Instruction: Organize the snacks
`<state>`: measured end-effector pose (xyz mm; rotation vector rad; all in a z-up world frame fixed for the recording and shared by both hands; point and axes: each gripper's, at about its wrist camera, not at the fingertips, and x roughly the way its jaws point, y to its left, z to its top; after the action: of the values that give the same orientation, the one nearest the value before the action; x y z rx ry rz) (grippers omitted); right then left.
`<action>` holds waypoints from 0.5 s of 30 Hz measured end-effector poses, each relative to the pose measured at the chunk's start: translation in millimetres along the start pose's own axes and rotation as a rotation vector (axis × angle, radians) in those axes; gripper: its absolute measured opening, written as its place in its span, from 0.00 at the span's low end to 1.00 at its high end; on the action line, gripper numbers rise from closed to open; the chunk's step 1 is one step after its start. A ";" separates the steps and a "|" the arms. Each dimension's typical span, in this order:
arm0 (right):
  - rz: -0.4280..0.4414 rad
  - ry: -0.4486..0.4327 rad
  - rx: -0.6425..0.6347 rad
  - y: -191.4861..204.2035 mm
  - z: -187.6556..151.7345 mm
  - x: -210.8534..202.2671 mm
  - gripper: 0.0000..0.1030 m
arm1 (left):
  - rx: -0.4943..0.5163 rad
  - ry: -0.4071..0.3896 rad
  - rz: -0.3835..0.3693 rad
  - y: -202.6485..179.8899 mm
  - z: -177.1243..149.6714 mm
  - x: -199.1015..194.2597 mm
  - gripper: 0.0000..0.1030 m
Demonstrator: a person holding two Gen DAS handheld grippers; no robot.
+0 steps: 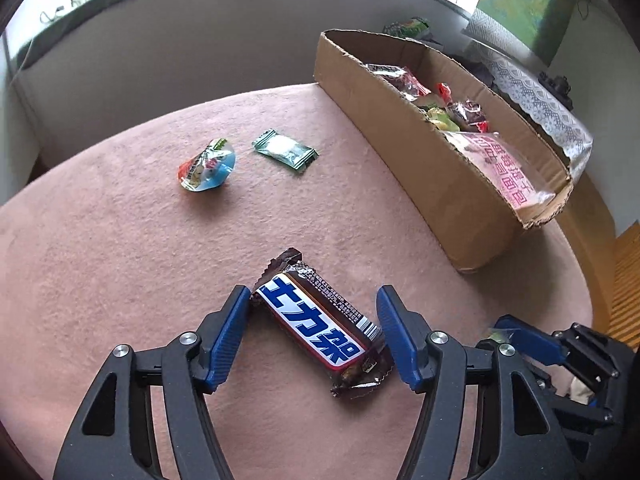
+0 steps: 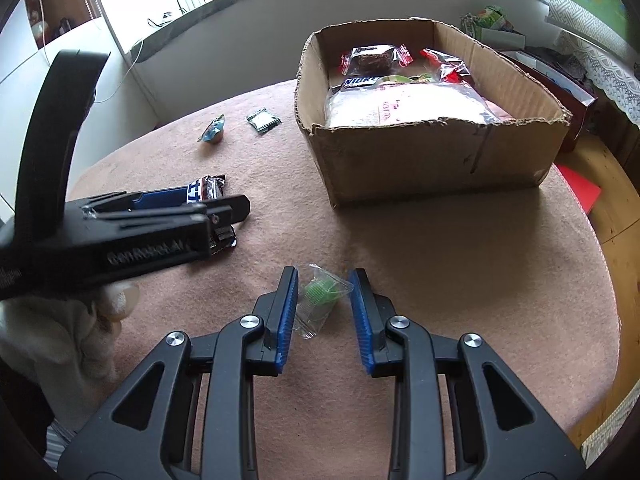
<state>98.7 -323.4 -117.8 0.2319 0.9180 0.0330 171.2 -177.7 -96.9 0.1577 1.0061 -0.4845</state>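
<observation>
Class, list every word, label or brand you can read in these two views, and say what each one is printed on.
"士力架": white characters on blue, on the brown chocolate bar between the open left gripper fingers.
"GenRobot.AI": on the side of the left gripper, seen in the right wrist view.
"NICKE": partly hidden, on a wrapper in the cardboard box.
Pink characters on the large clear bag in the box: not legible.
Fine print and barcode on the bar: too small.

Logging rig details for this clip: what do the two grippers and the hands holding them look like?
Both the left gripper and right gripper are black plastic frames with silver screws and ribbed blue finger pads. The left one's side reads "GenRobot.AI" in pale lettering. The left hand wears a cream glove; no cables show.
</observation>
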 end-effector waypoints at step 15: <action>-0.072 -0.011 -0.037 7.3 -12.8 -11.0 0.59 | 0.073 -0.061 -0.013 -3.1 -14.5 -8.4 0.36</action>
<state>82.3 -315.4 -115.2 0.1649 0.9136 -0.0176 155.0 -172.7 -97.3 0.2003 0.9309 -0.5355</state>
